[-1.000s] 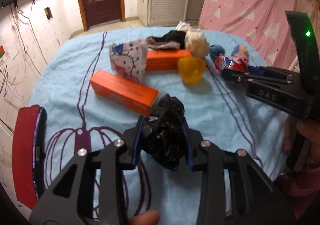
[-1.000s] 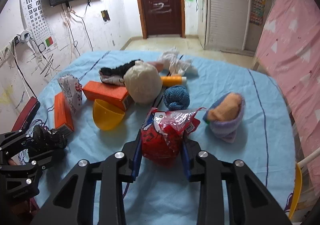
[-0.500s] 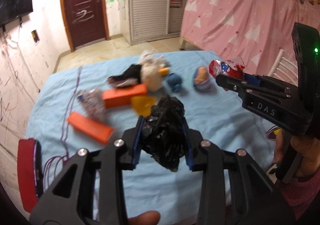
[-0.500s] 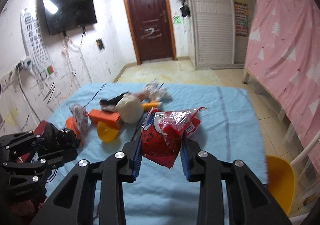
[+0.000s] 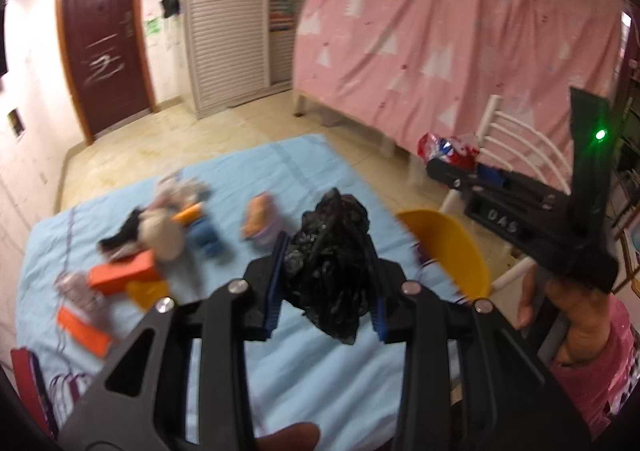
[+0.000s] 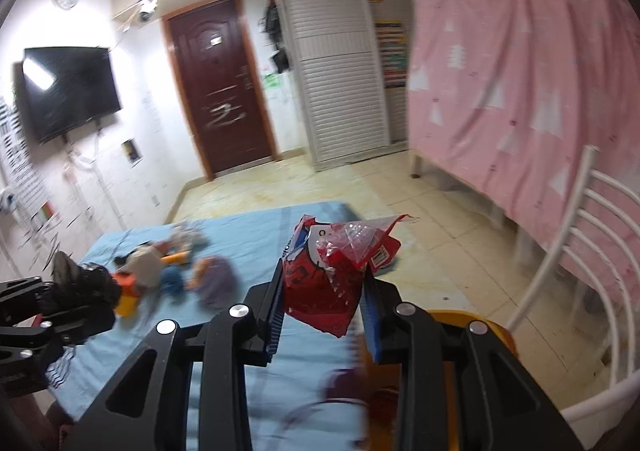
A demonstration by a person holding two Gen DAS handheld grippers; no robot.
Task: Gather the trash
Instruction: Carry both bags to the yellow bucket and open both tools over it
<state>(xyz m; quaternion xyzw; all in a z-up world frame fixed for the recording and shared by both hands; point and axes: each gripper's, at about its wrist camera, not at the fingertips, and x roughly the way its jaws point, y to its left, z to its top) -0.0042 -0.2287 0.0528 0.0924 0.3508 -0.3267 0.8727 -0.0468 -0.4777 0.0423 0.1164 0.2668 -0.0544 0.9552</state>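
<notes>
Crumpled black plastic bag [image 5: 330,255] sits pinched in the left tongs [image 5: 328,271]; the right tongs [image 6: 324,291] pinch a red snack wrapper [image 6: 332,283]. Both are raised above the blue-covered counter [image 5: 320,379]. A yellow bin [image 5: 448,247], probably the drop point, lies just right of the left tongs, nearer the right hand.

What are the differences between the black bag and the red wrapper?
The black bag is dark, crumpled and dull; the red wrapper is bright, printed and glossy with a clear torn top. The bag sits in the left gripper, the wrapper in the right gripper. Both are pinched and lifted off the blue cloth.
</notes>
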